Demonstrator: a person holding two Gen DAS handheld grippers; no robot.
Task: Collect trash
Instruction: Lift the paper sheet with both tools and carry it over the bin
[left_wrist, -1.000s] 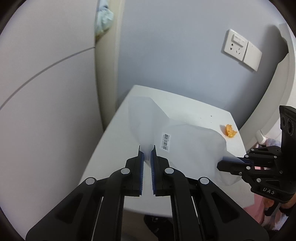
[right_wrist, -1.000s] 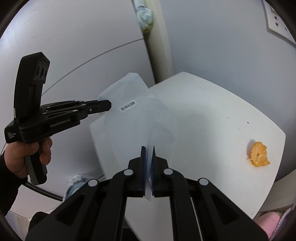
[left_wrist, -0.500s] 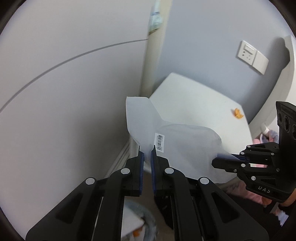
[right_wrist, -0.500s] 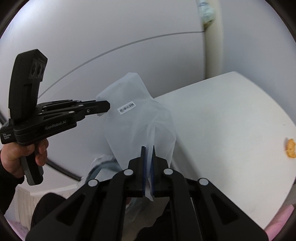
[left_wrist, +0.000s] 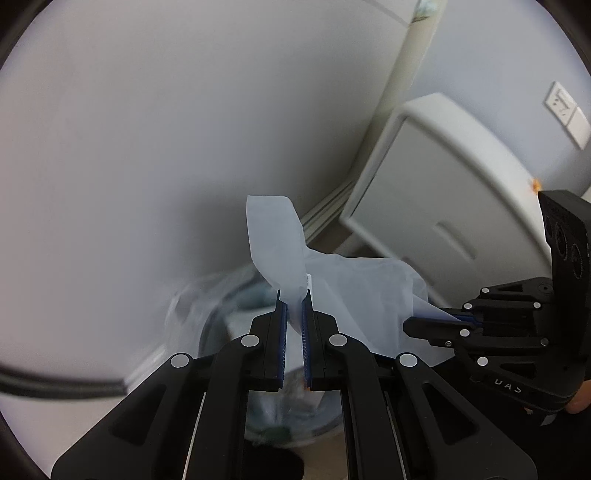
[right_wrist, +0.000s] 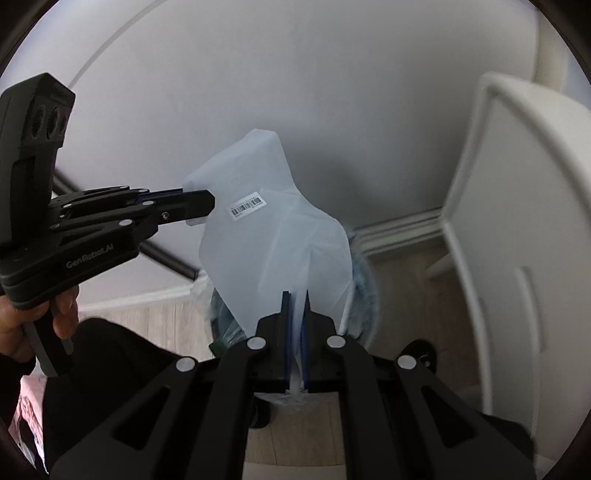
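Translucent white plastic bag (right_wrist: 273, 240) suspended in the air between two hand-held grippers, above a lined waste bin (left_wrist: 221, 332) standing on the wood-look floor (right_wrist: 399, 280). Left gripper (left_wrist: 293, 306) clenched on one upper edge of the bag, film pinched between its blue pads; same gripper seen from the right wrist view at (right_wrist: 207, 206), nipping the bag's top corner just beside a barcode label (right_wrist: 246, 206). Right gripper (right_wrist: 294, 299) likewise clamped on the opposite edge, with a strip of film running down between its closed jaws; from the left wrist view seen at (left_wrist: 413, 326), tips buried in the bag's side. Bag held crumpled and loosely spread between the two grips, lower part hanging directly over the bin opening; contact with the bin not determinable. Bin blurred, contents indistinct, liner translucent. White cabinet (left_wrist: 443, 206) just beside the bin, against a grey wall with white skirting. Small orange scrap (left_wrist: 534, 183) noted at the cabinet's far top edge, well apart from the bag. Hand (right_wrist: 44, 314) gripping the left gripper's handle, dark sleeve below it.
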